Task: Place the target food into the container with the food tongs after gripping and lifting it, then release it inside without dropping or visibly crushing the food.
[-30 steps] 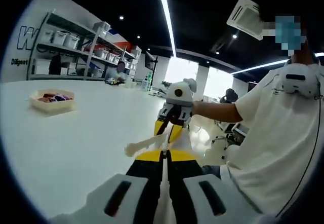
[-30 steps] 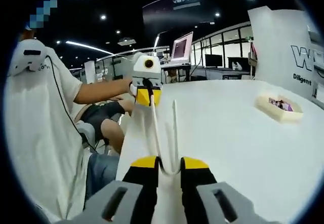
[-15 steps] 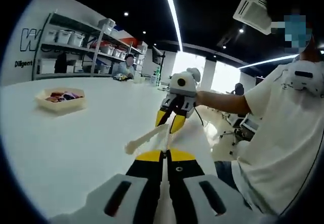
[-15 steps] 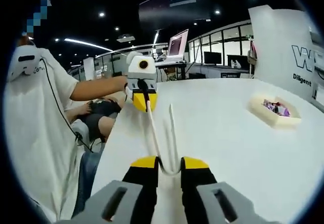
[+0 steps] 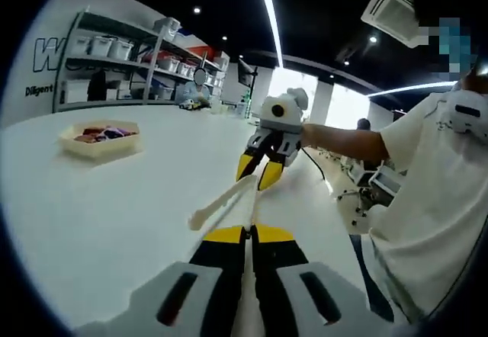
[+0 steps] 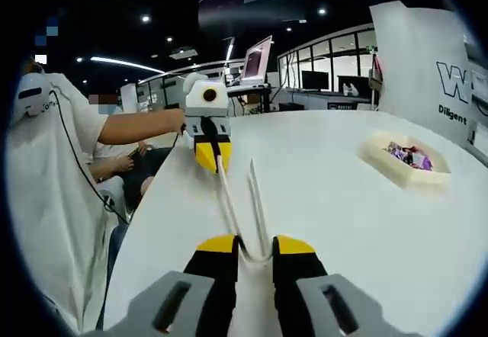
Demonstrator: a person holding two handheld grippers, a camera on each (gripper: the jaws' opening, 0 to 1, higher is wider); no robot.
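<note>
Two yellow-and-black jawed grippers work over a broad white table [image 5: 99, 200]. In the left gripper view, far left on the table, sits a shallow cream rectangular tray [image 5: 102, 140] holding mixed red and purple food pieces [image 5: 103, 133] (too small to tell apart). Further right, the left gripper [image 5: 249, 234] has its jaws pressed together on one arm of the pale plastic food tongs [image 5: 221, 203], whose tip reaches out over the table. Beyond it hangs the right gripper [image 5: 259, 174], jaws spread, held by a person's hand [image 5: 311, 133]; a person in a white shirt [image 5: 427, 200] stands at the far right.

In the right gripper view, the white-shirted person is at the left, an arm stretched toward the left gripper [image 6: 210, 159], which nips the tip of the nearer tong arm. In the middle, the right gripper [image 6: 248, 245] has its jaws parted around the bend of the tongs [image 6: 242, 207], the two arms running away from the camera. The tray [image 6: 404, 163] with its food [image 6: 408, 154] lies to the right, well apart from the tongs.
</note>
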